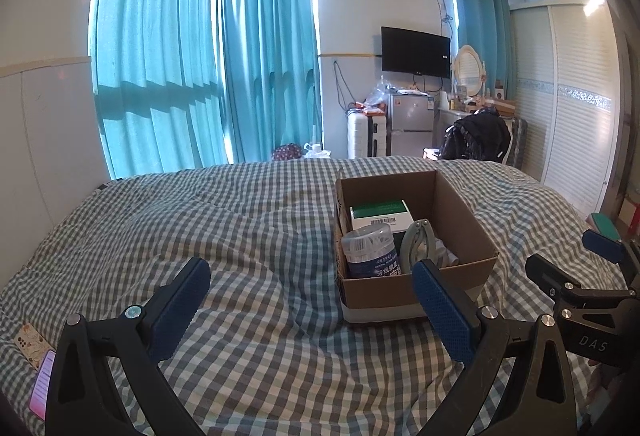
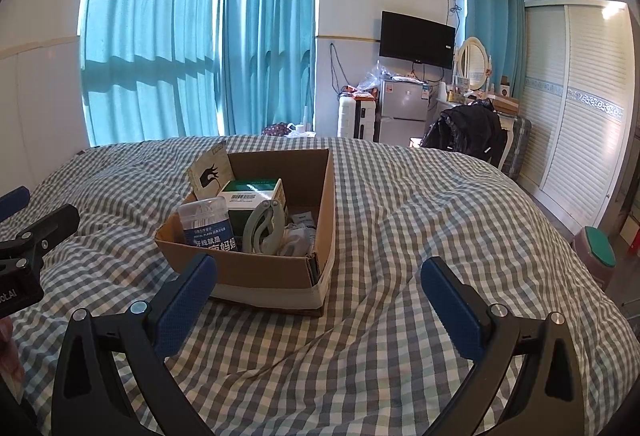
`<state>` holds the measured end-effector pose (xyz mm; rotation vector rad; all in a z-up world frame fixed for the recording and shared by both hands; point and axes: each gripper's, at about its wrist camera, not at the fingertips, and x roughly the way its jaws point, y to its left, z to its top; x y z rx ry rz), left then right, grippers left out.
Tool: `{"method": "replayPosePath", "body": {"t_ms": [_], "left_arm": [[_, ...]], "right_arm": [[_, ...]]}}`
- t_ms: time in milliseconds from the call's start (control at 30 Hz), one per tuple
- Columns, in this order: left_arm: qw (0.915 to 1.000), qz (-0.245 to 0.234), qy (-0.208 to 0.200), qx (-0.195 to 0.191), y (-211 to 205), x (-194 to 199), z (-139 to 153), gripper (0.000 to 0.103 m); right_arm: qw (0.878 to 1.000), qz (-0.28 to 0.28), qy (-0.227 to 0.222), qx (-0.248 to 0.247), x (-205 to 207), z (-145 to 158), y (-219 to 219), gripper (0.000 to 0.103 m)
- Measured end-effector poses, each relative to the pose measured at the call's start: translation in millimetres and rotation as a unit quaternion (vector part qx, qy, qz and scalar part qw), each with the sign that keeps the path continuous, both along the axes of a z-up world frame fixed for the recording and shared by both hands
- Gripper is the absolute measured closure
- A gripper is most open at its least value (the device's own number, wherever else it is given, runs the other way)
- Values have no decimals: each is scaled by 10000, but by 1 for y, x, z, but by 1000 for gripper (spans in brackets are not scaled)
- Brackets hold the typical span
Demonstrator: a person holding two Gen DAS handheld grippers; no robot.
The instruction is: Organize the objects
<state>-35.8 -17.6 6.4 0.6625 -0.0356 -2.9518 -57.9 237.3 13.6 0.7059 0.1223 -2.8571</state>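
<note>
An open cardboard box [image 2: 256, 268] sits on a checked bedspread [image 2: 400, 220]. Inside stand a clear floss-pick jar [image 2: 208, 224] with a blue label, a green-and-white carton [image 2: 252, 196] and a pale grey clamp [image 2: 264, 228]. The left gripper [image 1: 310, 306] and the right gripper [image 2: 320, 300] hover spread wide, empty, touching nothing.

The blue jar [image 2: 211, 223] in the cardboard box [image 2: 256, 268] carries white print: "DENTAL FLOSS" in small letters, with large Chinese characters below it, partly cut off by the box wall. The green-and-white carton [image 2: 252, 192] behind it bears a barcode label, digits too small to read. At the lower right of the left wrist view, the right tongs [image 1: 592, 248] show "DAS" on their black body.
</note>
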Motion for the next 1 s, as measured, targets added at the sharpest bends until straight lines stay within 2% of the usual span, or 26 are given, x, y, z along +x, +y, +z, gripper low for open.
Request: {"method": "replayPosePath", "body": {"t_ms": [1000], "left_arm": [[9999,-43,-84,-63,2,1,-7,0]], "right_arm": [[10000,-23,7,33,-2,-2,-2,0]]}}
